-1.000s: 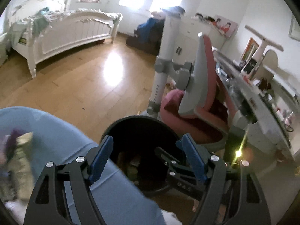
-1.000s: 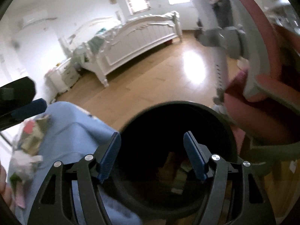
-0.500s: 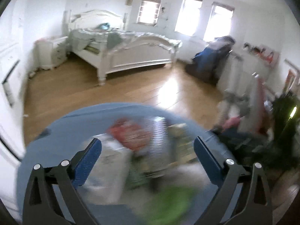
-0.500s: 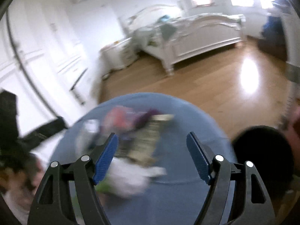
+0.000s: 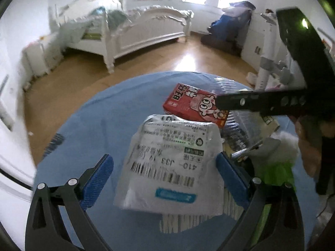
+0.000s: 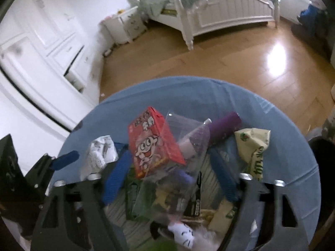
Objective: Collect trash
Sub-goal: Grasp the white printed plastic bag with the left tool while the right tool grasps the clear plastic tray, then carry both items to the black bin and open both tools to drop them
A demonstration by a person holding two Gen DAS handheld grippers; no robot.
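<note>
A heap of trash lies on a round blue table (image 5: pixel 98 125). In the left wrist view my left gripper (image 5: pixel 165 177) is open, its blue fingers on either side of a white courier bag with a shipping label (image 5: pixel 169 163). Behind it lies a red cartoon drink carton (image 5: pixel 188 104). My right gripper (image 6: pixel 169 179) is open above the heap, over the red carton (image 6: pixel 152 144), a clear plastic bag (image 6: pixel 188 138), a purple tube (image 6: pixel 224 125) and a green-printed wrapper (image 6: pixel 253 144). The right gripper's black body (image 5: pixel 272 102) crosses the left wrist view.
The black trash bin (image 6: pixel 322 156) shows at the table's right edge. A white bed (image 6: pixel 226 14) and wood floor (image 6: pixel 209 62) lie beyond. White cabinets (image 6: pixel 41 52) stand to the left. A crumpled white paper (image 6: pixel 100 154) lies near the left gripper.
Both grippers swung away from the black bin to the blue table and lowered over the trash heap. The left gripper now straddles the white courier bag.
</note>
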